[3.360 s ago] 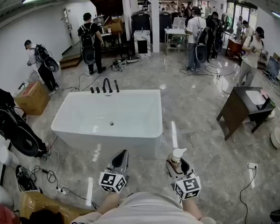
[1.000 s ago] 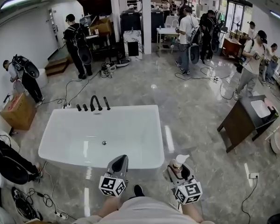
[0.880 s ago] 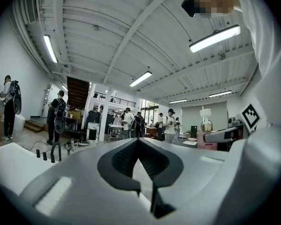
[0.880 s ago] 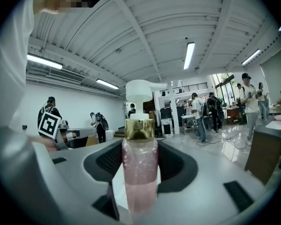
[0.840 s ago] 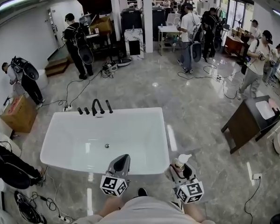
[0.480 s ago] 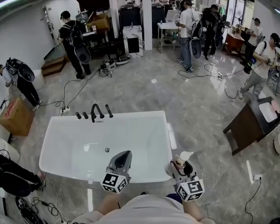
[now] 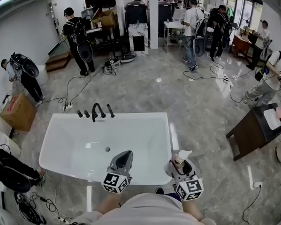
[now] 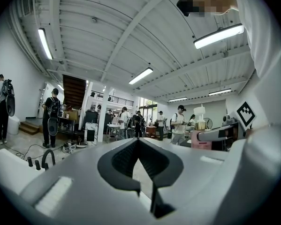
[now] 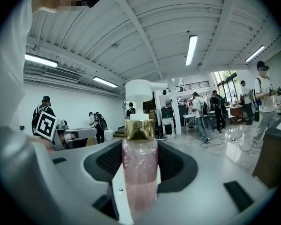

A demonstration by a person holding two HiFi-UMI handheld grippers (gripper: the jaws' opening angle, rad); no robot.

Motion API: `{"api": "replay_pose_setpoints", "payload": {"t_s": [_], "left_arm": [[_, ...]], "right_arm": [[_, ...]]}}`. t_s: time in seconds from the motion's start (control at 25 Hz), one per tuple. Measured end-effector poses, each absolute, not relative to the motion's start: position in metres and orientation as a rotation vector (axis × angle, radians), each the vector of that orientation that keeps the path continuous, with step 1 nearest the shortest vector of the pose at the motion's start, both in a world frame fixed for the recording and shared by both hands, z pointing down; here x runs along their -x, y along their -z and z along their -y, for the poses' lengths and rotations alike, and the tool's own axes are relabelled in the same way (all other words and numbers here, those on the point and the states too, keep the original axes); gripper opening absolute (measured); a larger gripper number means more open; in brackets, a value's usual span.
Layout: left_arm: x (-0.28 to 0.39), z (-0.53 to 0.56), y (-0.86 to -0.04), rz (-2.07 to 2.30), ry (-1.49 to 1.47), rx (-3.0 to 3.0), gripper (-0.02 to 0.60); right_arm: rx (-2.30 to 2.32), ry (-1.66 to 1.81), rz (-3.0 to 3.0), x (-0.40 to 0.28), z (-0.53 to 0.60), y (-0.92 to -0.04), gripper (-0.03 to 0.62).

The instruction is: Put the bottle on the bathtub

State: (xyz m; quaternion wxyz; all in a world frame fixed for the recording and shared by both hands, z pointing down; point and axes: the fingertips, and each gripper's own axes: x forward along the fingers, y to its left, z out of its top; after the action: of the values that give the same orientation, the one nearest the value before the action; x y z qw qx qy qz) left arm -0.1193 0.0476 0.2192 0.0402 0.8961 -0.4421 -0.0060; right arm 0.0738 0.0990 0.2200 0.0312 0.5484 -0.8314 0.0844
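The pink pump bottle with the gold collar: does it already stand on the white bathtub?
No, the pink pump bottle is clamped upright in the right gripper, not set on the white bathtub.

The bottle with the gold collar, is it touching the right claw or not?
Touching. The right gripper view shows the right claw shut on the pink bottle, with its jaws against the bottle's sides and no gap visible.

Your right gripper (image 7: 181,165) holds the bottle (image 7: 180,157) upright, just beside the near right corner of the bathtub (image 7: 140,116). Your left gripper (image 7: 124,154) hangs over the near rim. The black faucet (image 7: 98,111) stands at the far rim. A dark cabinet (image 7: 250,135) stands well apart at right.
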Motion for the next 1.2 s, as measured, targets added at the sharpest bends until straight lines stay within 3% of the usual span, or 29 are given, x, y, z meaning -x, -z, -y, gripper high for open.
{"api": "replay_pose_setpoints", "payload": {"t_s": [1.2], "left_arm": [[0.084,-0.037,-0.213,1.487,0.064,-2.684,0.003]], "right_arm": [[-1.561,-0.254,2.627,-0.11,-0.074,-0.225,0.216]]}}
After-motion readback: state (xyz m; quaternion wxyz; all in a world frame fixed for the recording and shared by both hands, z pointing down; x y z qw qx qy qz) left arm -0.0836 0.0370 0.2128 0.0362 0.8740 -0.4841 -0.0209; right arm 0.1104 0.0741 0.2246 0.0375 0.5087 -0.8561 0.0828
